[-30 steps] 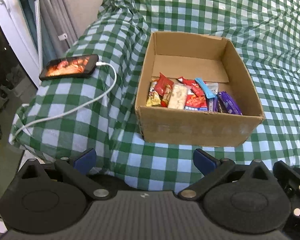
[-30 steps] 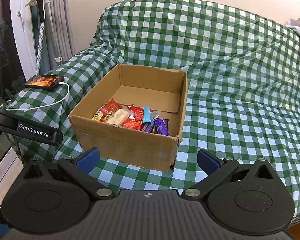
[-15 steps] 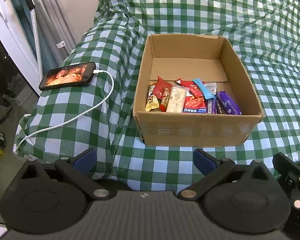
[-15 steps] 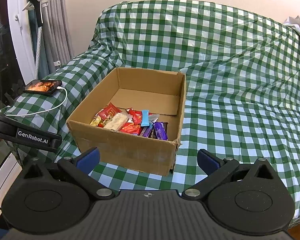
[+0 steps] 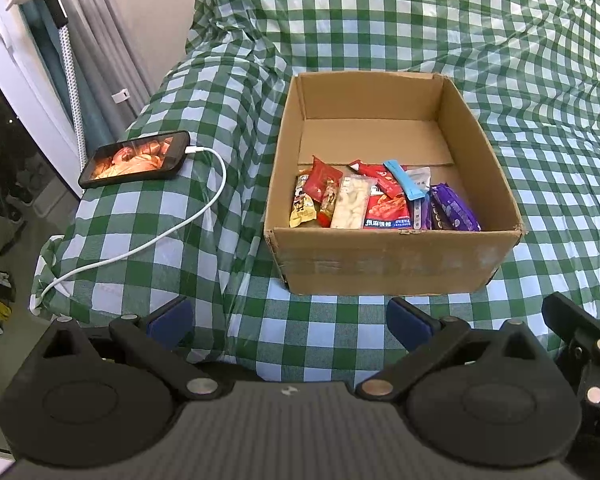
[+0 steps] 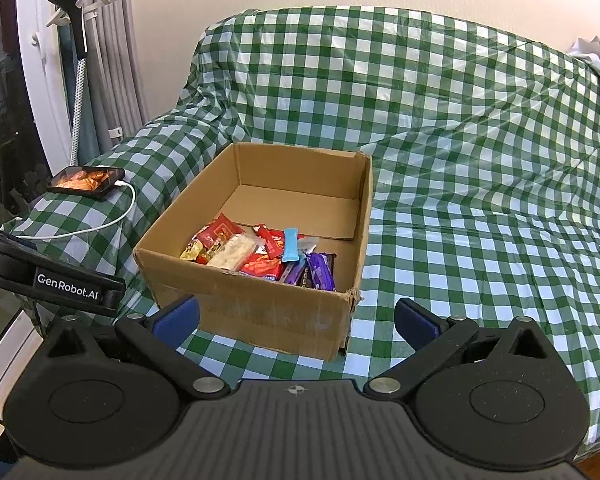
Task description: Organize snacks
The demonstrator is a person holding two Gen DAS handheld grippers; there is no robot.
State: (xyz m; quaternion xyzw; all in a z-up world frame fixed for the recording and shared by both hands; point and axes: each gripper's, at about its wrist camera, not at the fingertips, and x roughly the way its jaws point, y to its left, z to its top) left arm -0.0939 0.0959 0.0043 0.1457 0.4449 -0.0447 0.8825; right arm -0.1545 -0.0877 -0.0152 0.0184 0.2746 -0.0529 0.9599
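An open cardboard box point(image 5: 392, 264) sits on a sofa covered in green checked cloth; it also shows in the right wrist view point(image 6: 260, 312). Several snack packets lie in its near half: a red packet point(image 5: 386, 210), a pale packet point(image 5: 350, 204), a light blue stick point(image 5: 406, 180) and purple packets point(image 5: 452, 210). The snacks also show in the right wrist view point(image 6: 260, 260). My left gripper point(image 5: 290, 320) is open and empty, in front of the box. My right gripper point(image 6: 296, 316) is open and empty, also in front of the box.
A phone point(image 5: 136, 158) with a lit screen lies on the sofa's left arm, with a white cable point(image 5: 160, 240) trailing forward. A garment steamer point(image 6: 76, 40) and curtains stand at the left. The left gripper's body point(image 6: 52, 280) shows at the left of the right wrist view.
Both grippers have pulled back and risen a little, so the box looks smaller and farther. Nothing in the box has moved. Both jaws stay open.
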